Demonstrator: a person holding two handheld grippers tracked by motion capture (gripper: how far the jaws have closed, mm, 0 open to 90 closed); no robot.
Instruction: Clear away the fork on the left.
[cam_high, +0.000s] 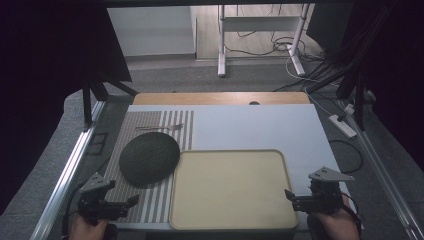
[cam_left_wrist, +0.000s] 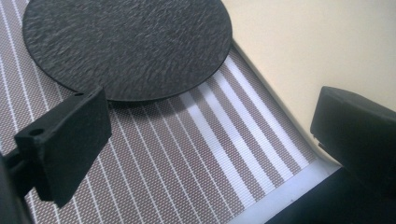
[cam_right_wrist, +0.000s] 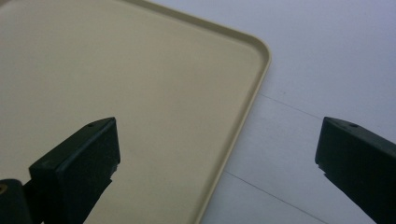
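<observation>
Left gripper (cam_high: 127, 202) jaws wide, empty, over the striped placemat (cam_high: 150, 200); dark round slate plate (cam_high: 149, 158) lies just ahead of it, overlapping the beige tray (cam_high: 230, 222). Right gripper (cam_high: 290, 196) jaws wide, empty, straddling the tray's right rim near its front corner.

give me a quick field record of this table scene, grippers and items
left gripper: open, holds nothing, over the striped mat near the table's front edge
right gripper: open, holds nothing, at the tray's right rim
plate: dark, round, flat on the striped mat, its right edge at or just over the tray's rim
tray: beige, nothing on it, right of the mat
fork: on the mat beyond the plate
table: pale sheet under mat and tray
</observation>
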